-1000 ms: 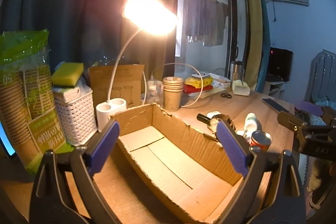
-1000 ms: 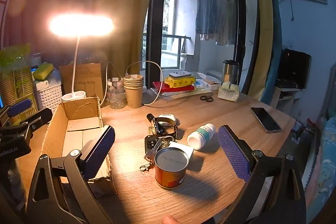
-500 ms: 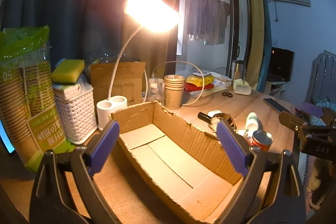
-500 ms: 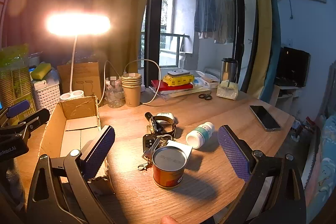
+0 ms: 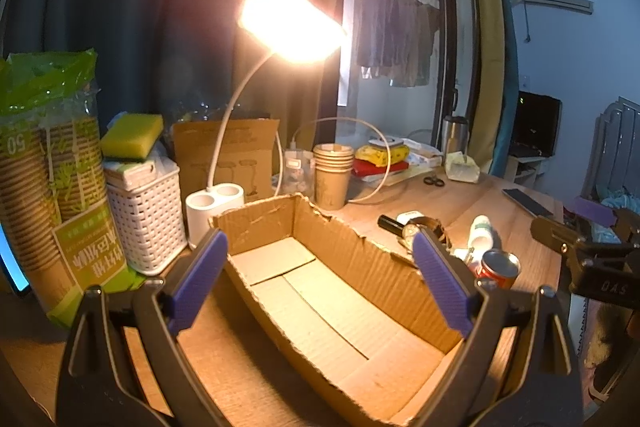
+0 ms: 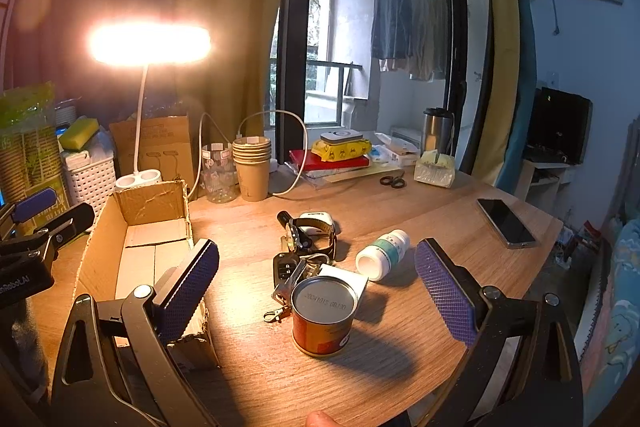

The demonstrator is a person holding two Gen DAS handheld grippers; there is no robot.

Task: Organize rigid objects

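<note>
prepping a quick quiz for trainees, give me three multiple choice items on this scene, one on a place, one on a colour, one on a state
1. Where does the tin can stand?
A. inside the cardboard box
B. on the table beside the box
C. on the white basket

2. What colour are the gripper pads?
A. purple-blue
B. red
C. green

3. How does the white pill bottle lie?
A. upright
B. on its side
C. inside a paper cup

Key: 1 B, the can rests on bare wood right of the box; 2 A, both pads show purple-blue; 3 B, its cap faces sideways along the tabletop.
</note>
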